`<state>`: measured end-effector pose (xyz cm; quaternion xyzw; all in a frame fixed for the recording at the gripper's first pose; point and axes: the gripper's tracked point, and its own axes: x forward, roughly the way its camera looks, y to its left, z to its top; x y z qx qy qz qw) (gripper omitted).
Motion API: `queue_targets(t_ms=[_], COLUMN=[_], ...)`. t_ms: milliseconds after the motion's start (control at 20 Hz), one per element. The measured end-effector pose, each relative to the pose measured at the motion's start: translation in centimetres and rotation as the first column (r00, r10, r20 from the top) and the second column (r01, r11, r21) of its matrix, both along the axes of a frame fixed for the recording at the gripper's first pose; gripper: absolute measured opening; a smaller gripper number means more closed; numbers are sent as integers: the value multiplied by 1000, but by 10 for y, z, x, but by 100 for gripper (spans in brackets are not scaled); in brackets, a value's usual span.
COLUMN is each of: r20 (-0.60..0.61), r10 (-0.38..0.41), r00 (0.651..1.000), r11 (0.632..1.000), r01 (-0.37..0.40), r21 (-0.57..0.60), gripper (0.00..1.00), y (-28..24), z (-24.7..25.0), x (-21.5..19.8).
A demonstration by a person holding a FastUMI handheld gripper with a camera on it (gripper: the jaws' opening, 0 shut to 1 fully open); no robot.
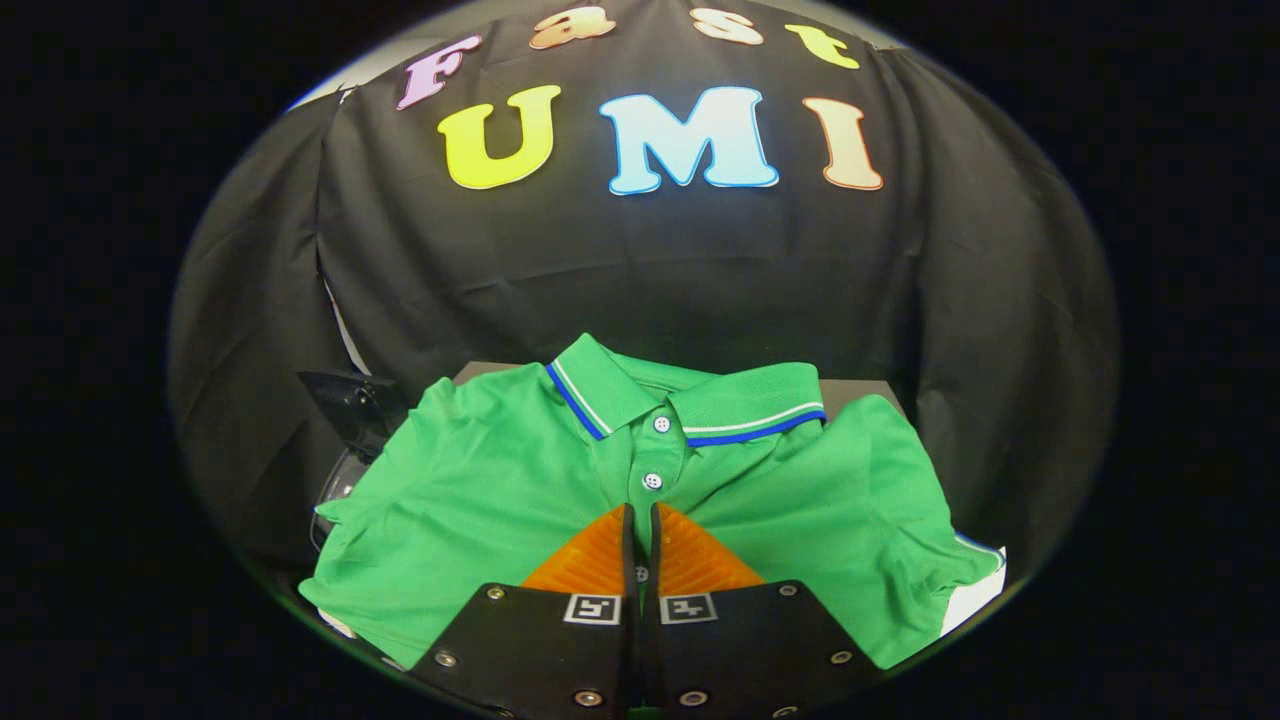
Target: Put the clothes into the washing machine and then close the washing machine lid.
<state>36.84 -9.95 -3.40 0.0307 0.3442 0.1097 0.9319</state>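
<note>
The green short-sleeved polo shirt of knitted cloth [500, 500], with a blue and white stripe along its collar and two white buttons on its placket, lies spread flat, front side up, on a surface that it covers almost fully. The gripper [640, 530] hangs over the lower part of the placket, below the second button. Its two fingers stand nearly together, with only a thin gap between them, and a small piece of green cloth seems to be pinched in that gap; whether both fingers really press on the shirt, the picture does not let one tell.

The step in hand is most probably the picking up of the shirt. To do it well, the fingers should hold a thick fold near the placket, not one thin layer, because a thin knitted layer can slip out. The lift should be high enough that both sleeves leave the surface before the shirt is carried away.

Beyond the left sleeve of the shirt there is a dark shiny object with a curved pale edge [345, 450]; it may be a part of the washing machine, but it is too much covered to say. The opening and the lid cannot be made out. A white surface [975, 595] appears under the right sleeve. Behind the collar hangs the black cloth wall [640, 270].
</note>
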Motion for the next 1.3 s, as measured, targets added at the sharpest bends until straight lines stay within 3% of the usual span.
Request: queue_targets(t_ms=[500, 800, 1300], r20=[120, 152, 176], r10=[-66, -72, -54], r00=[991, 986, 983], r11=[988, 964, 939], r01=[47, 30, -10], r21=[149, 265, 342], gripper=[0, 0, 0], y=[28, 72, 150], z=[70, 108, 141], x=[-16, -33, -55])
